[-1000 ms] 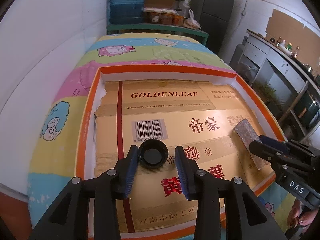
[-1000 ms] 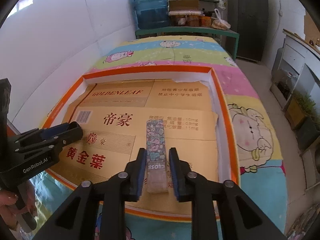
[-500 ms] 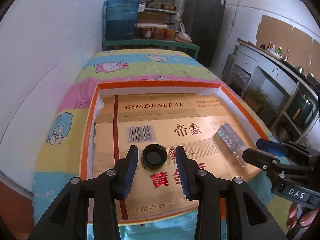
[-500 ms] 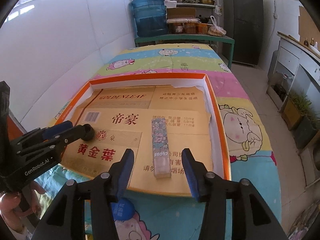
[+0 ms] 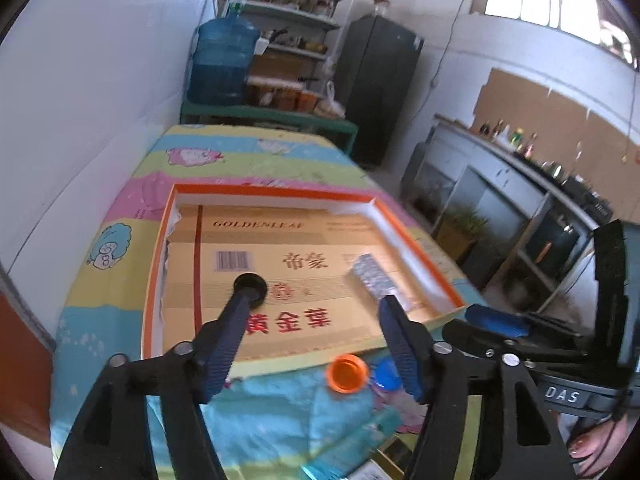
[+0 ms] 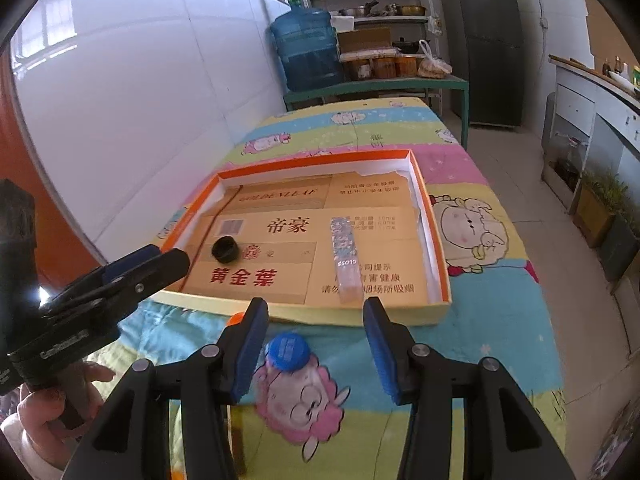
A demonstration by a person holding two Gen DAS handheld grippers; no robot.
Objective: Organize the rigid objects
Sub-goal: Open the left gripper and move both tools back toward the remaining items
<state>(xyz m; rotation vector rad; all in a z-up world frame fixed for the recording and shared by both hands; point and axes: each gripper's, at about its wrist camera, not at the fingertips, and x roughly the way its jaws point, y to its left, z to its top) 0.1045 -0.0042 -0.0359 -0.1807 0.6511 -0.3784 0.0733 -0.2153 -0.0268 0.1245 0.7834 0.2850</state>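
I've let go of the black cap (image 6: 225, 249) and floral box (image 6: 345, 256), pulling both grippers, left gripper (image 5: 316, 308) and right gripper (image 6: 316, 316), back over the tray's (image 6: 436, 256) near edge.

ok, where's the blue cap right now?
Right wrist view: blue cap lies on the bedsheet outside the tray, by its near edge, beside the orange cap.

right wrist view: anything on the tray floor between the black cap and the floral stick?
No object. In the right wrist view, the black cap and the floral stick are separated only by bare printed cardboard lining of the orange tray.
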